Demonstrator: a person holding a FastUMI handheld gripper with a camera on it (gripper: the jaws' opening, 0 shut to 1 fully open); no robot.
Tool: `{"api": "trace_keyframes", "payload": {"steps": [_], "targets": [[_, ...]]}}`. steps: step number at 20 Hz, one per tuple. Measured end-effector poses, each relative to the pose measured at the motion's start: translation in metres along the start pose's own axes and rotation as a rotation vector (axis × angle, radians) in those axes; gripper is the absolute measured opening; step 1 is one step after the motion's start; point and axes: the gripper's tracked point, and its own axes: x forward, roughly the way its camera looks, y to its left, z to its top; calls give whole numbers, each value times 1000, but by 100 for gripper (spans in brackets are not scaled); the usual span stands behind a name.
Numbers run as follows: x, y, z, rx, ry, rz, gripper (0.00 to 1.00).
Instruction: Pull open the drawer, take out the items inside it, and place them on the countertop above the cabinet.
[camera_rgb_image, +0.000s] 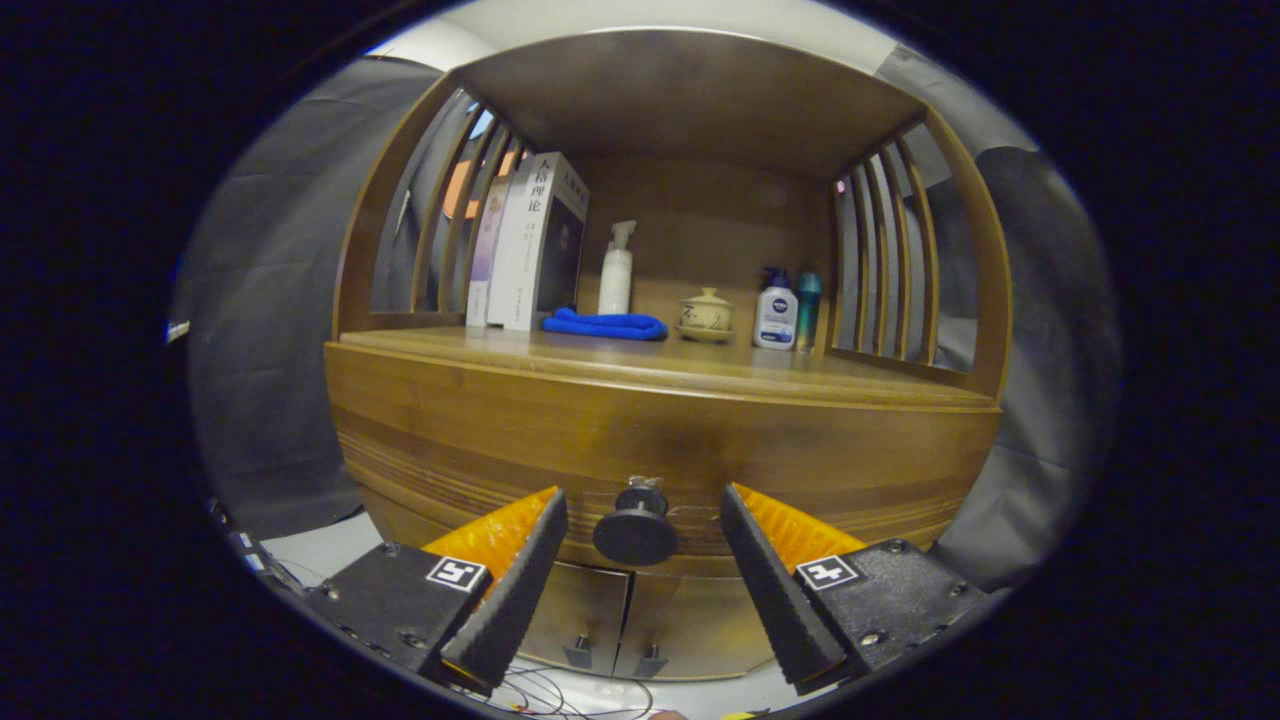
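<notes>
- Gripper view puts the closed drawer (660, 450) just ahead of your tongs (644, 520); pull off-axis and it may bind.
- Countertop (700, 365) beyond is crowded at the back by books (530, 245), blue cloth (605, 324), bottles; items could knock them.
- Knob (635, 530) sits between the released fingers (untouched); closing early slips off.

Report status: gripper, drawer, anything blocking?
Gripper open, fingers either side of the drawer knob, not touching. Drawer shut, nothing taken out yet. Nothing blocking the knob.
</notes>
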Motion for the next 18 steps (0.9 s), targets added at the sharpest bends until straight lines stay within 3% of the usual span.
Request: {"api": "trace_keyframes", "payload": {"steps": [1, 8, 18], "targets": [[4, 0, -3, 2, 10, -2, 96], [8, -1, -6, 51, 62, -75, 46], [-1, 1, -10, 43, 69, -53, 35]]}}
